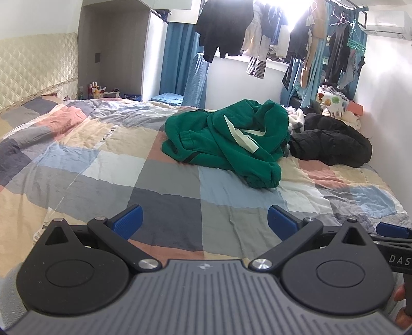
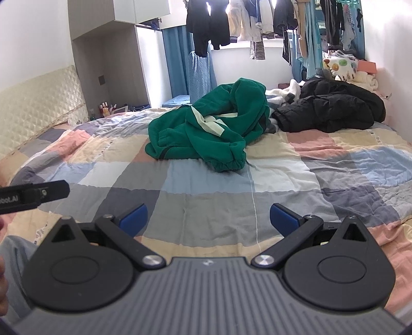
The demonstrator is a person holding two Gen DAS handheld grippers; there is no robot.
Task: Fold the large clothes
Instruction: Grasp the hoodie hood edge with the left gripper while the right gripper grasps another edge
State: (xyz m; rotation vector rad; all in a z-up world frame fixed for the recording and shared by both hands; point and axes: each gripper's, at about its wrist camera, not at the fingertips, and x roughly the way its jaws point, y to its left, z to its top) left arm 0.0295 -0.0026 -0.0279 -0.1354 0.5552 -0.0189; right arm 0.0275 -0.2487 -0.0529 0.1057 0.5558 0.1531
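Bedroom light falls on a patchwork quilt (image 1: 159, 180) spread over the bed, and your green sweatshirt (image 1: 226, 139) lies crumpled well ahead of both sets of jaws, just beside a black jacket (image 2: 332, 108). Your left gripper (image 1: 204, 219) and right gripper (image 2: 208, 217) hover low with jaws spread wide and empty, likely so you can reach forward and pick an edge.

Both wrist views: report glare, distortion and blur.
Left wrist view: the window behind the hanging clothes is blown out white; fisheye bends the bed and walls; the green garment is sharp. Right wrist view: milder glare at the top, same curving, the black jacket loses detail in its darkness.
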